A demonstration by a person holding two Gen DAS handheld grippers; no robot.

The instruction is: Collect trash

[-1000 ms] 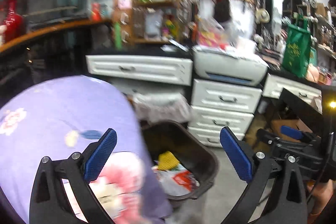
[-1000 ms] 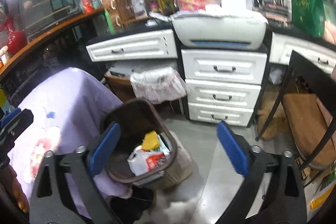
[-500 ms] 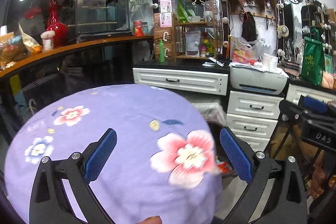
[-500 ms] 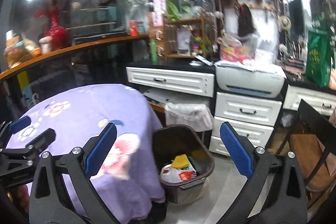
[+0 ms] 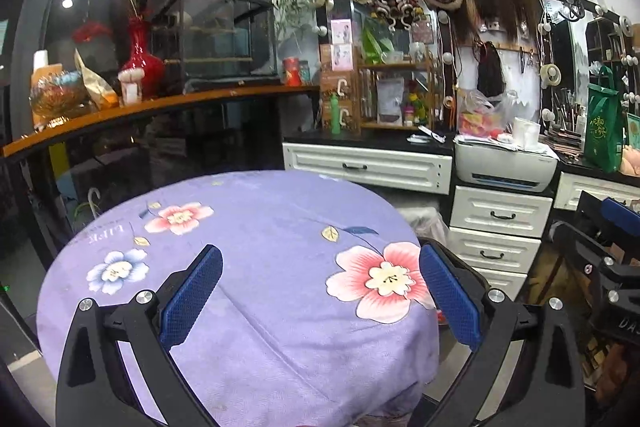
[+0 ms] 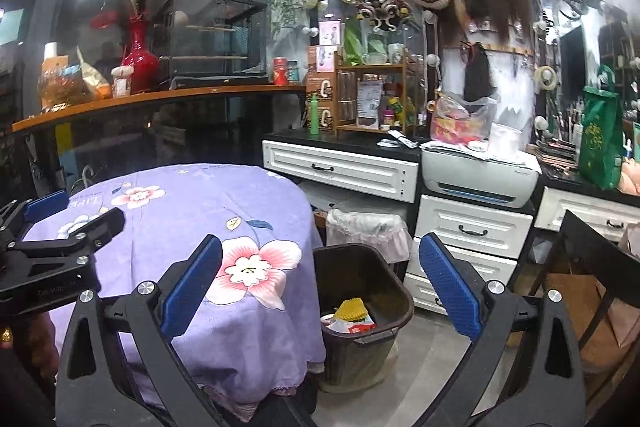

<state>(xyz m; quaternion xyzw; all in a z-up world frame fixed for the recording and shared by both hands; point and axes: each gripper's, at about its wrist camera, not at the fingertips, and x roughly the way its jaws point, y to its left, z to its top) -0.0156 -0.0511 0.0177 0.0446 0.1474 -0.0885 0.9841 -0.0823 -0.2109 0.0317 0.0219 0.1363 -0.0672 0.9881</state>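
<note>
A dark brown trash bin (image 6: 396,297) stands on the floor just right of the round table, holding a yellow item (image 6: 351,308) and white and red wrappers (image 6: 352,327). The table (image 5: 260,227) wears a purple floral cloth with no trash showing on it. My left gripper (image 5: 320,297) hovers open over the cloth, nothing between its blue pads. My right gripper (image 6: 320,285) is open too, above the table's right edge and the bin. Each gripper shows in the other's view: the left gripper (image 6: 60,227) at far left, the right gripper (image 5: 604,239) at far right.
A second bin with a white liner (image 6: 366,227) sits behind the brown one. White drawers (image 6: 472,227) and a printer (image 6: 480,175) line the back wall. A dark chair (image 6: 588,267) stands at right. A wooden counter (image 5: 160,107) with a red vase (image 5: 140,55) curves at left.
Both grippers have risen and pulled back from the bin toward the table. The left view now looks across the whole tabletop; the bin has dropped out of it.
</note>
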